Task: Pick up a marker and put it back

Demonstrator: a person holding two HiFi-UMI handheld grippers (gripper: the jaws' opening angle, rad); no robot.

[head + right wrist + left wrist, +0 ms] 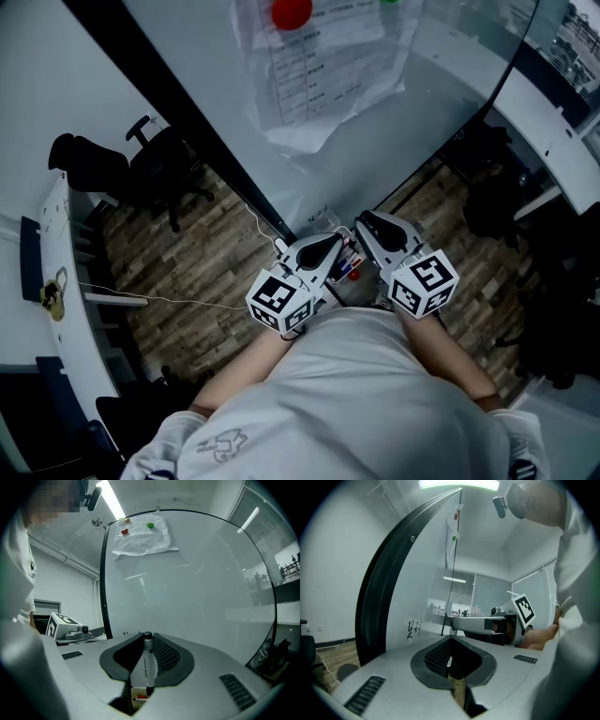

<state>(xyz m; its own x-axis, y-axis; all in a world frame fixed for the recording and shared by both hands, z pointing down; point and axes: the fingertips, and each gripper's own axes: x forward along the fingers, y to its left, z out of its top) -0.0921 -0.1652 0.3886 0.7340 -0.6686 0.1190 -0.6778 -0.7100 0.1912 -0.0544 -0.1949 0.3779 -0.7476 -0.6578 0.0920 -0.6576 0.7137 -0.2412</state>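
The right gripper [147, 640] clamps the marker [149, 665] lengthwise along its jaws, pointing at the whiteboard [201, 583]; the left gripper [451, 643] is closed and empty.

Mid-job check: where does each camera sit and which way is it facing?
Head view: on the person's head, looking steeply down at the whiteboard and floor; shows forearms, shirt, left gripper, right gripper.
Left gripper view: rides the left gripper, looking along its shut, empty jaws beside the whiteboard; shirt at right.
Right gripper view: rides the right gripper, facing the whiteboard, jaws shut on the marker; shirt at left.
Shared: each gripper view shows the other gripper; head and right gripper views both show the pinned paper.
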